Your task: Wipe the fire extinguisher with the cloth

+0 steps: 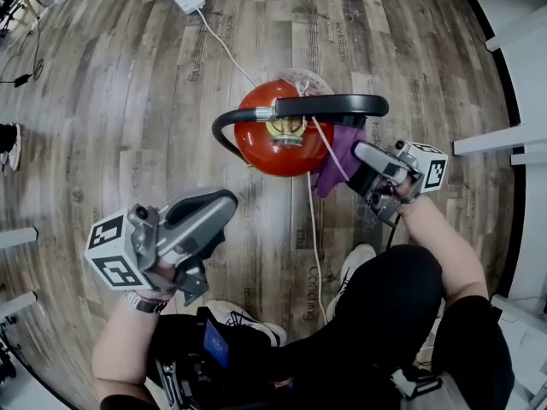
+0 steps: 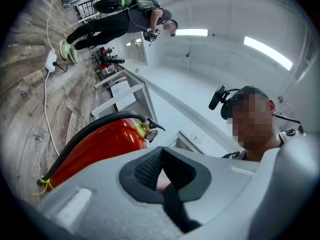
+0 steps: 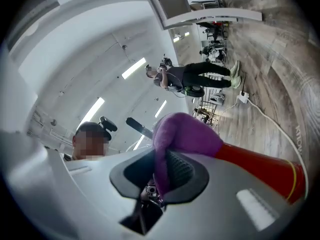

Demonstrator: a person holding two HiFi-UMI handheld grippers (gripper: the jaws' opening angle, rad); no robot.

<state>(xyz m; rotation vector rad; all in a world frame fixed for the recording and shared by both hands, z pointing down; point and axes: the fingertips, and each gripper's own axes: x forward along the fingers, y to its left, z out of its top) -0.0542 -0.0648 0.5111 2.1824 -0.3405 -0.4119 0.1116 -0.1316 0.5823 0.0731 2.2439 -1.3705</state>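
Wiping seems in hand: the right gripper point(image 1: 366, 166), jaws pinching a purple fleecy cloth point(image 1: 340, 154), holds it at the shoulder of the red cylindrical fire extinguisher point(image 1: 261, 148), upright on the plank floor point(image 1: 128, 101). The left gripper point(image 1: 215, 210) hangs aside, jaws pressed together, empty. Next likely calls for sweeping around the body.

Grey left tongs point(image 1: 224, 205), grey right tongs point(image 1: 357, 154); black ribbed pads point(image 2: 145, 170); black-white marker cubes point(image 1: 115, 248). Black trousers point(image 1: 385, 310), pale shoes point(image 1: 355, 263).

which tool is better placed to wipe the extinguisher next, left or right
Right, likely. The right tool is shut on the purple cloth, close beside the red fire extinguisher. The left tool is shut, holds nothing, and sits apart from it, nearer the person.
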